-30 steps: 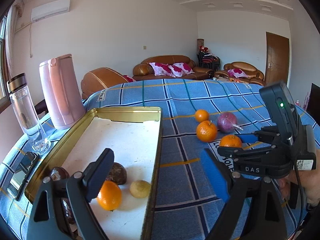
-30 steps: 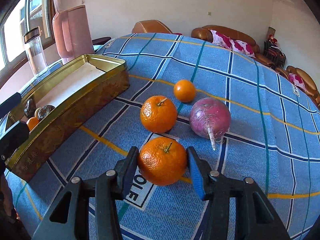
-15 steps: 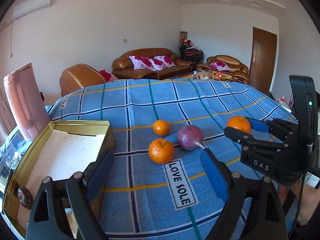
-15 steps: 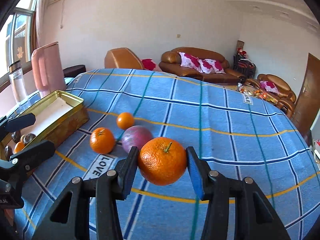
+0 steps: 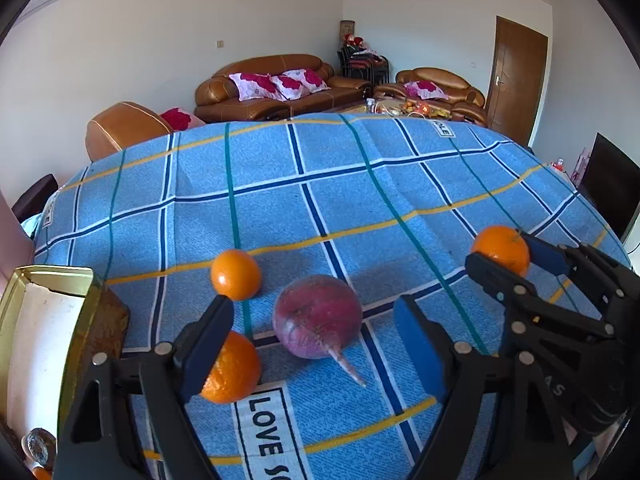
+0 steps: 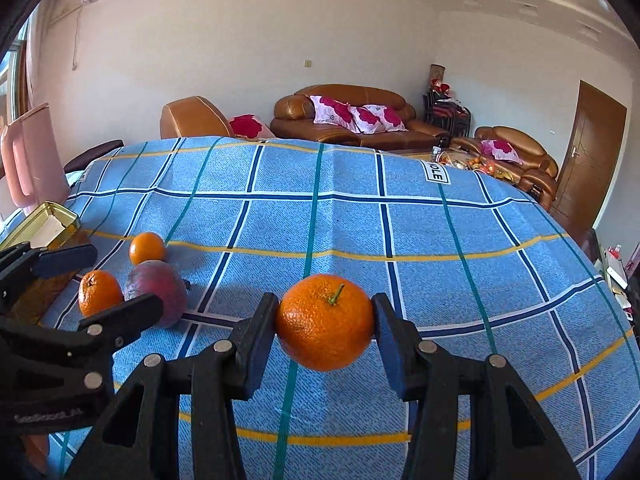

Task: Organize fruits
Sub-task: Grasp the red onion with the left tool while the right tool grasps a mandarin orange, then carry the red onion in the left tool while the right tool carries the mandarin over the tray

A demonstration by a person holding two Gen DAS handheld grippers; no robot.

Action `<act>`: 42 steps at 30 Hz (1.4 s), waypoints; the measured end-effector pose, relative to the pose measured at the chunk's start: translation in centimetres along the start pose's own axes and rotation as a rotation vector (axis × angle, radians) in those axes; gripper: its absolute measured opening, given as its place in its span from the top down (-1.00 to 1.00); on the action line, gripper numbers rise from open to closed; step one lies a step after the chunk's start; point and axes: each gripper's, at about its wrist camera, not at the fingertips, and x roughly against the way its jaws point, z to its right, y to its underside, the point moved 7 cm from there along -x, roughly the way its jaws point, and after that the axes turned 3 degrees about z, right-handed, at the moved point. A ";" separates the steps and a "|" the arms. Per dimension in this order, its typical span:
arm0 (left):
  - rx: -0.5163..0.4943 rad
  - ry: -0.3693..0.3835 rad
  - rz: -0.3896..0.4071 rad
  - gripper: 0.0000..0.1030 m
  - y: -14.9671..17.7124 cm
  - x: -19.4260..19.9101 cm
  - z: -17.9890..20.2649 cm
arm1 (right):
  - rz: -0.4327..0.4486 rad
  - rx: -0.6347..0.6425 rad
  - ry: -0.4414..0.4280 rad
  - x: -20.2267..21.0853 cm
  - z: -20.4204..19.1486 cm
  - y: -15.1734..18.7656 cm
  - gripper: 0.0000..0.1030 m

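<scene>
My right gripper [image 6: 325, 330] is shut on an orange [image 6: 325, 327] and holds it above the blue checked cloth; it also shows in the left wrist view [image 5: 501, 250]. My left gripper [image 5: 316, 344] is open and empty, its fingers on either side of a purple round fruit [image 5: 318, 316] with a pale stalk. An orange [image 5: 230, 368] lies partly behind its left finger, and a smaller orange [image 5: 236, 274] lies beyond. The gold tin tray [image 5: 78, 312] is at the left, with some fruit at its near end.
A pink jug [image 6: 30, 156] stands at the far left behind the tray [image 6: 44, 220]. The table edge curves away at the right. Sofas, a door and a dark screen lie beyond the table.
My right gripper has lifted the orange off the cloth and carried it right. My left gripper has swung from over the tray to the purple fruit and come closer.
</scene>
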 end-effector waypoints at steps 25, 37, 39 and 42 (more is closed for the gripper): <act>-0.029 0.088 -0.040 -0.09 0.8 -2.2 0.8 | 0.010 -0.011 -0.031 0.3 0.0 0.0 0.03; -0.011 0.083 0.042 -0.09 0.2 -0.5 0.2 | 0.086 0.012 -0.058 1.7 -0.6 -0.5 0.03; -0.011 0.079 0.061 -0.09 0.1 -0.1 0.1 | 0.097 0.012 -0.059 1.9 -0.6 -0.6 0.03; -0.010 0.073 0.086 -0.09 -0.1 0.4 -0.1 | 0.115 0.017 -0.062 2.3 -0.8 -0.7 0.03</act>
